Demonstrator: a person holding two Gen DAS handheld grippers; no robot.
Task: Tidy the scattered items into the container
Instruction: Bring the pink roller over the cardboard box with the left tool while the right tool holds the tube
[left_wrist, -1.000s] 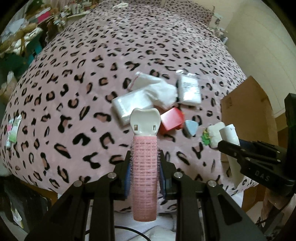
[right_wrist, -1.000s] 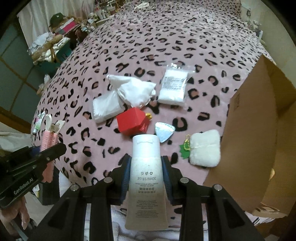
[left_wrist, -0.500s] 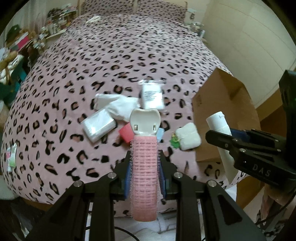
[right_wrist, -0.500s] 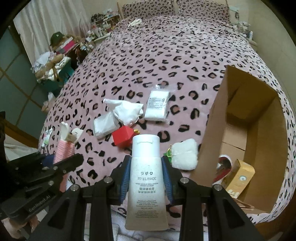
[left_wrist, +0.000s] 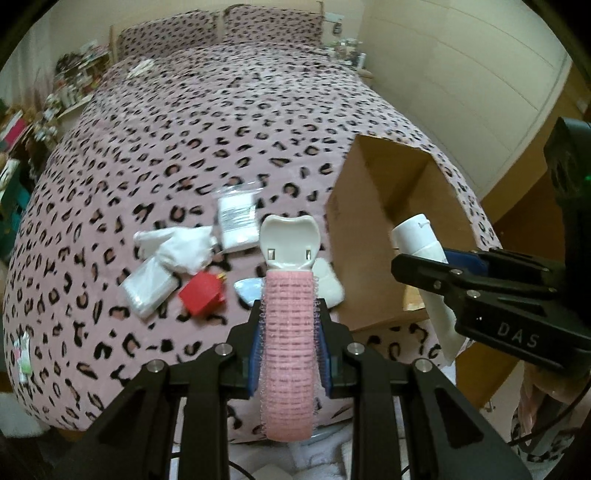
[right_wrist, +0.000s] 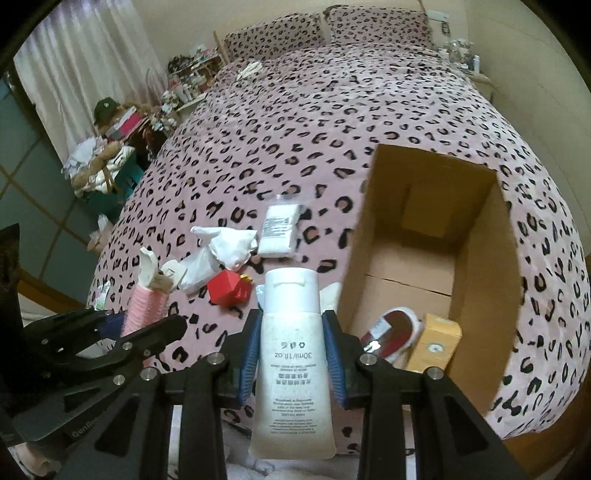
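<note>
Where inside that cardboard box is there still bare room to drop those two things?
The cardboard box has bare floor across its far half, up to the back wall. Its near corner is crowded: a red and white item lies beside a yellow carton. Outside, the bedspread beyond the white packet is bare; the patch left of the box is cluttered.

**Two wrist views over the foot of the bed**

Each view is taken from behind its own tool, angled steeply down and forward along the fingers, from near the bed's (left_wrist: 229, 122) foot towards the pillows. The left tool (left_wrist: 289, 325) is seen close in the left wrist view, with the right tool (left_wrist: 480, 280) at the frame's right edge. In the right wrist view, the cardboard box (right_wrist: 476, 236) is looked into. Bed, box (left_wrist: 373, 206) and scattered items are shared by both views.
</note>
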